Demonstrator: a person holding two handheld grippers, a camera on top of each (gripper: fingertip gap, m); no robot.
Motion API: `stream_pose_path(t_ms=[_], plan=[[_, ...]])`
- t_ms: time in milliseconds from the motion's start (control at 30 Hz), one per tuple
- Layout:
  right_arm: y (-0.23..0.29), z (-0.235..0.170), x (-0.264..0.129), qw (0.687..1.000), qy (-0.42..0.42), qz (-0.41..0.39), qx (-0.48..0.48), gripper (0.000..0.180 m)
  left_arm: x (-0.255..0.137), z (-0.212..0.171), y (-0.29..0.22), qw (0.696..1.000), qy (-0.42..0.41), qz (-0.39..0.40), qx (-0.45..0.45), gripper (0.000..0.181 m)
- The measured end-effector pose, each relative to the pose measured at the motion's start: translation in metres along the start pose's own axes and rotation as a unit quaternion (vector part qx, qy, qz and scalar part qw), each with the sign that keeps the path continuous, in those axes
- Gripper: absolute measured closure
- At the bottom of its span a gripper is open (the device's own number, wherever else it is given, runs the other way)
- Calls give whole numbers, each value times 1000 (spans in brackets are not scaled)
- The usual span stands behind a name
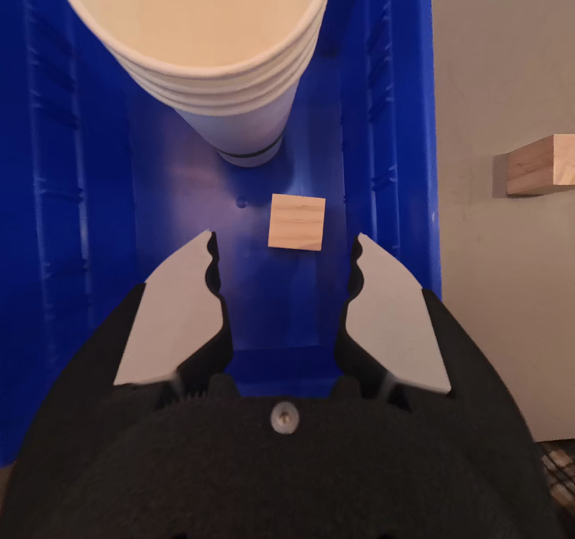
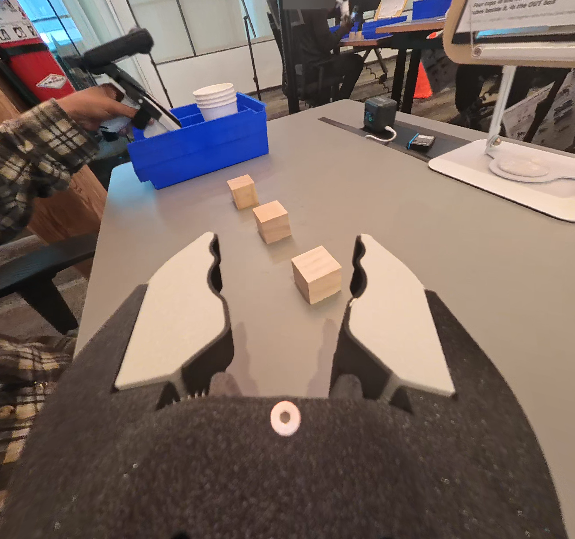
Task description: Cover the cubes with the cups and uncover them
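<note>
Three wooden cubes [image 2: 315,273] sit in a diagonal line mid-frame on the grey table [image 2: 404,244]. A fourth cube [image 1: 296,225] lies on the floor of the blue bin [image 1: 77,181], just below the nested cup stack [image 1: 199,41] at the top. The left gripper [image 1: 284,237] hangs over that cube, jaws wide and empty. The right gripper [image 2: 286,240] hovers low, spread wide too, nothing held.

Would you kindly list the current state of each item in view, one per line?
Left hand-held gripper: open, empty, inside the blue bin.
Right hand-held gripper: open, empty, above the table.
Cup stack: nested, upright in the blue bin.
Cube in bin: uncovered, on the bin floor.
Three cubes on table: uncovered, in a row.
</note>
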State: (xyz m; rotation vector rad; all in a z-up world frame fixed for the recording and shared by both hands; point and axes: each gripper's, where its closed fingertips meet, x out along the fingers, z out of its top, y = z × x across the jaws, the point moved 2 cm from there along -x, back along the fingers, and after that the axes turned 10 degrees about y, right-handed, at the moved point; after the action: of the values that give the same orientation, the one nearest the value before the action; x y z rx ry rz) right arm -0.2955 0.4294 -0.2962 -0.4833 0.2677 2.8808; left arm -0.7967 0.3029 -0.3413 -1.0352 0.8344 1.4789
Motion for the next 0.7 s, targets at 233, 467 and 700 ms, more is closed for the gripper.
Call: stream_pose_path(t_ms=[233,467,700], plan=[[14,17,-2,999,3,-11,-34,99,26,-5,-1,999,47,16,8,99],[22,25,-1,999,14,-11,-44,99,58,-13,-10,992,103,-3,66,114],[23,33,-19,998,4,-36,-57,103,42,0,2,992,18,-28,121,135]])
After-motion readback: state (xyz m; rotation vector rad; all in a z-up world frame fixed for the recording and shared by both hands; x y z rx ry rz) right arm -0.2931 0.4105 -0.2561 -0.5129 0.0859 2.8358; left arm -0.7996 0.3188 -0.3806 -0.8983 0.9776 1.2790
